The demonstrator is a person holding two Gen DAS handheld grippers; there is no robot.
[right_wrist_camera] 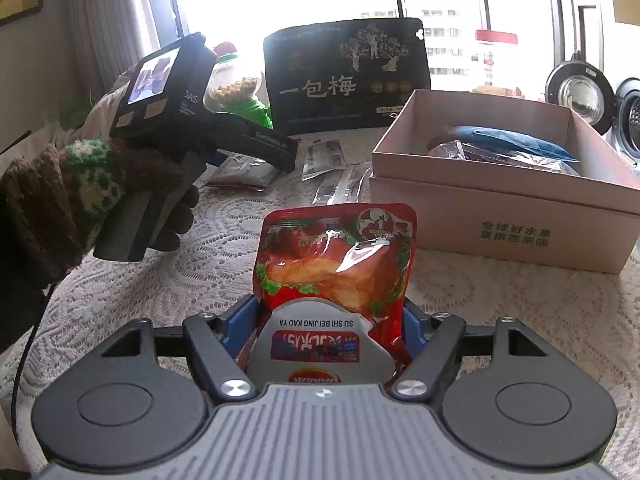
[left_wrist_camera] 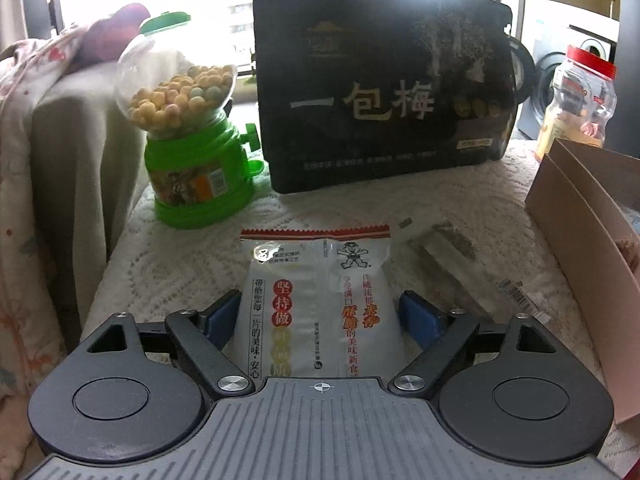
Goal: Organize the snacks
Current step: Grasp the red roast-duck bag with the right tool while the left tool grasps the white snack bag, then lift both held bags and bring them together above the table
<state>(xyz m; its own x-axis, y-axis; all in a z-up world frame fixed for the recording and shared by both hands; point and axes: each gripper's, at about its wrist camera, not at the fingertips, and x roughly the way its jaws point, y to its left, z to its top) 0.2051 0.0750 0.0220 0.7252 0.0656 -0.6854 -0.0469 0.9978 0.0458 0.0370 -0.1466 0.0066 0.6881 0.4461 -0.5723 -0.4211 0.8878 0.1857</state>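
White snack packet [left_wrist_camera: 320,304] — between left claw [left_wrist_camera: 324,312] pads

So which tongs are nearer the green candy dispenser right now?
Left. The left tongs straddle a white snack packet just before the green candy dispenser; the right tongs, around a red packet, sit farther back.

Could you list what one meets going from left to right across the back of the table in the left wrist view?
Green candy dispenser → black plum bag → red-lidded clear jar → cardboard box at the right edge.
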